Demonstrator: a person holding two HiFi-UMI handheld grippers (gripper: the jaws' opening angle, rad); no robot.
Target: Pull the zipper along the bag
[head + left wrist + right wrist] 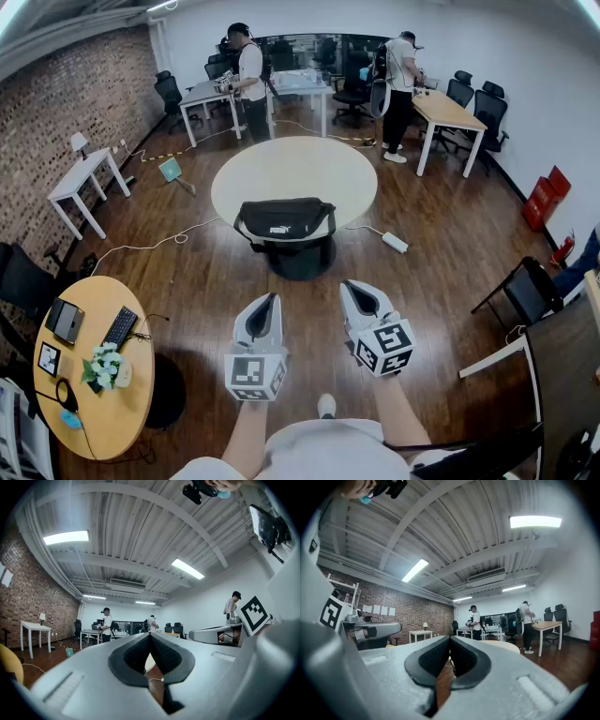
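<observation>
A black bag [286, 219] with a white logo lies on the near edge of a round cream table [294, 173]. Both grippers hang well short of it, over the wooden floor. My left gripper [274, 298] is shut, its tips meeting with nothing between them. My right gripper [348, 286] is shut and empty as well. In the left gripper view the left gripper [150, 636] points level into the room with its dark pads [136, 656] touching at the tip. The right gripper [450, 639] in its own view shows the same, pads [463, 657] joined at the tip.
A dark table pedestal [300, 258] stands under the bag. A white power strip [395, 242] and cables lie on the floor. A round wooden desk [89, 366] with a keyboard is at the left, a black chair [525, 286] at the right. Two people stand at far desks.
</observation>
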